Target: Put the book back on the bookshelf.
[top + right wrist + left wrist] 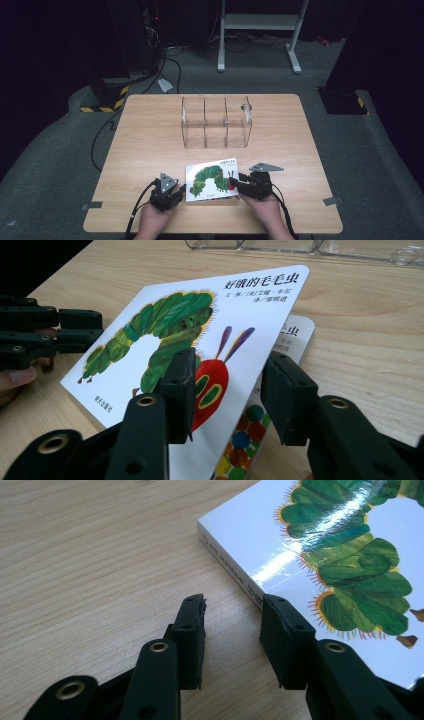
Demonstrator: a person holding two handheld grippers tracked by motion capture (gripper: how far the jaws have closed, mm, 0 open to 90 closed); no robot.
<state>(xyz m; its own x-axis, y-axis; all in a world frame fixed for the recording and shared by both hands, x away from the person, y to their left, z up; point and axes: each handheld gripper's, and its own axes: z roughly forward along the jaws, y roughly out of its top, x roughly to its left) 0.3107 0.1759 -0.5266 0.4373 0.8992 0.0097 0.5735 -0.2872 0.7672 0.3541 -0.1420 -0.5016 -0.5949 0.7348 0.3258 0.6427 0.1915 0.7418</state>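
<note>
Book (pixel 212 180) lies at the desk's (pixel 150 145) near edge, front cover lifted. Right tongs (pixel 227 385) straddle the raised cover edge, pads not clamped. Left tongs (pixel 232 630) gape empty beside the spine, on bare wood.

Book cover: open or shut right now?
Open a little. In the right gripper view the book's front cover is lifted off the patterned page underneath, edge between the right tongs.

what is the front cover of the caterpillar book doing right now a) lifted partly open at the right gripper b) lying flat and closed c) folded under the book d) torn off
a: in the right gripper view the cover tilts up off the page beneath, its edge between the right gripper fingers.
</note>
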